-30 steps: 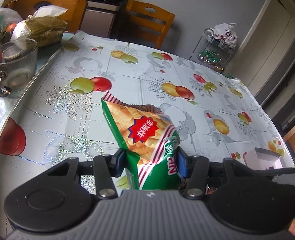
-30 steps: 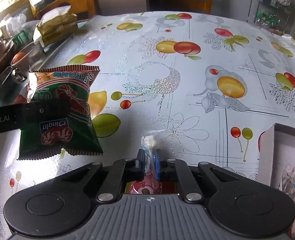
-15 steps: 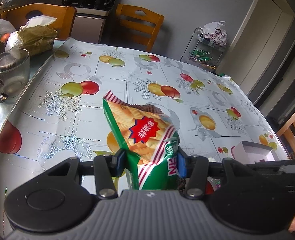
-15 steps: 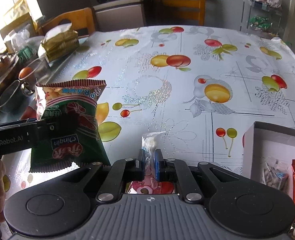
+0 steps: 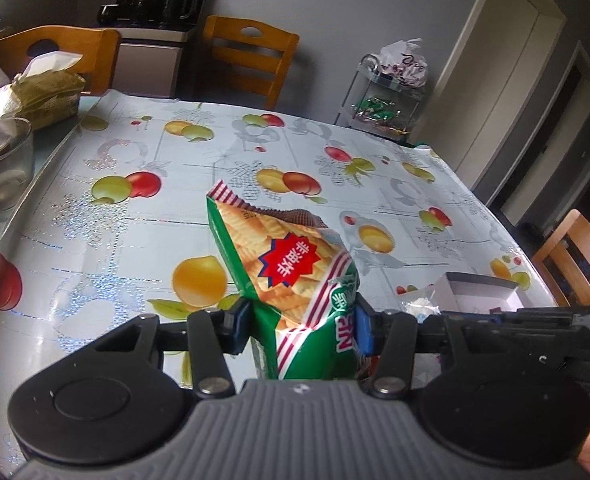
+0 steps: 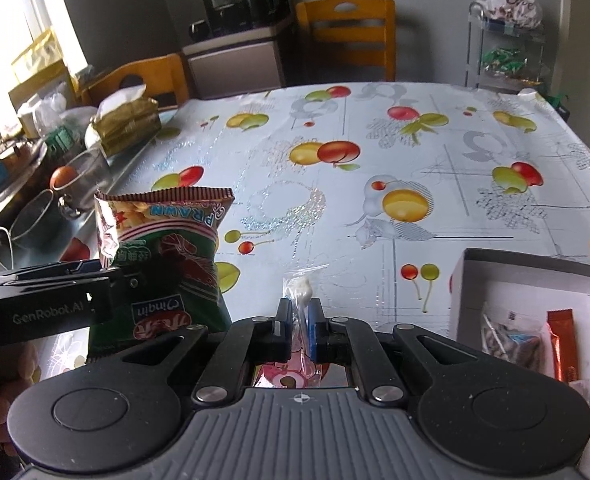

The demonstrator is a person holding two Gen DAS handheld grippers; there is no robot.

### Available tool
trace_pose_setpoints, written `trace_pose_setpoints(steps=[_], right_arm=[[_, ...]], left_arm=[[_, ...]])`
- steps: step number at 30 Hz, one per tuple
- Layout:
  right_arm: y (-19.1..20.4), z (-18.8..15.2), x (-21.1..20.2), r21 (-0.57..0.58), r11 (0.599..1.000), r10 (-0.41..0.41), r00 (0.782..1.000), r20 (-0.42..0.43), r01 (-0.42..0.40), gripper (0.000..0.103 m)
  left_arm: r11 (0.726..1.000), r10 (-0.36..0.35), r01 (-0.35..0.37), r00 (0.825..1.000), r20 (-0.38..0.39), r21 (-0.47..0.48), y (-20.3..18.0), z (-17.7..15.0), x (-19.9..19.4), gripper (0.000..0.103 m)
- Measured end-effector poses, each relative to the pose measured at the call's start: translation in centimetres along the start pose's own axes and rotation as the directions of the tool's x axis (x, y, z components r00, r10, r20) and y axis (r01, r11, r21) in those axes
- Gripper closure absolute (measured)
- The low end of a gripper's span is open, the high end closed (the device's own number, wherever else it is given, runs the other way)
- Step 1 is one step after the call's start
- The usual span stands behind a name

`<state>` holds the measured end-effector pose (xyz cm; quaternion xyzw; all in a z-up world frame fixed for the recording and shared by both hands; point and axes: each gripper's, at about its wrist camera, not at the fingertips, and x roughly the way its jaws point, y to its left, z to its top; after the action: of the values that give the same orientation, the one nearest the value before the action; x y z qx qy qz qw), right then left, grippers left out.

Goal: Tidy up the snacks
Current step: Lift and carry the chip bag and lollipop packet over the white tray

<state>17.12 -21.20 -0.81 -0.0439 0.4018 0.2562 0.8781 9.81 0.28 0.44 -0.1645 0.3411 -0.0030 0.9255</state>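
My left gripper [image 5: 301,326] is shut on a green prawn-cracker bag [image 5: 291,272], which is held upright above the fruit-print tablecloth [image 5: 135,220]. The right wrist view shows that same bag [image 6: 167,256] at the left, clamped by the left gripper [image 6: 135,280]. My right gripper [image 6: 299,320] has its jaws closing tight on a small clear candy packet [image 6: 301,292] with white and pink contents. An open white box [image 6: 535,276] lies to the right of it, holding a seed packet [image 6: 511,340] and an orange sachet [image 6: 561,340]. The box [image 5: 479,288] also shows in the left wrist view.
A glass mug [image 5: 3,160] and a green tissue pack [image 5: 47,92] stand at the table's left side. Wooden chairs [image 5: 251,60] stand behind and to the right. A wire rack [image 5: 391,96] with bags stands by the wall beyond the far edge.
Both grippers have risen with their snacks still held. The white box has come further into the right wrist view.
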Motion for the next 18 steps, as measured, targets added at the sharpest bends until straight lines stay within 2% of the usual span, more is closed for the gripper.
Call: trace_pose_setpoints(steps=[18], right_arm=[[-3.2, -1.1, -4.3, 0.075, 0.996, -0.044, 0.996, 0.080, 0.038, 0.094]], left_arm=[[0.993, -0.084, 0.084, 0.996, -0.005, 0.079, -4.9, 0.1, -0.4, 0.055]])
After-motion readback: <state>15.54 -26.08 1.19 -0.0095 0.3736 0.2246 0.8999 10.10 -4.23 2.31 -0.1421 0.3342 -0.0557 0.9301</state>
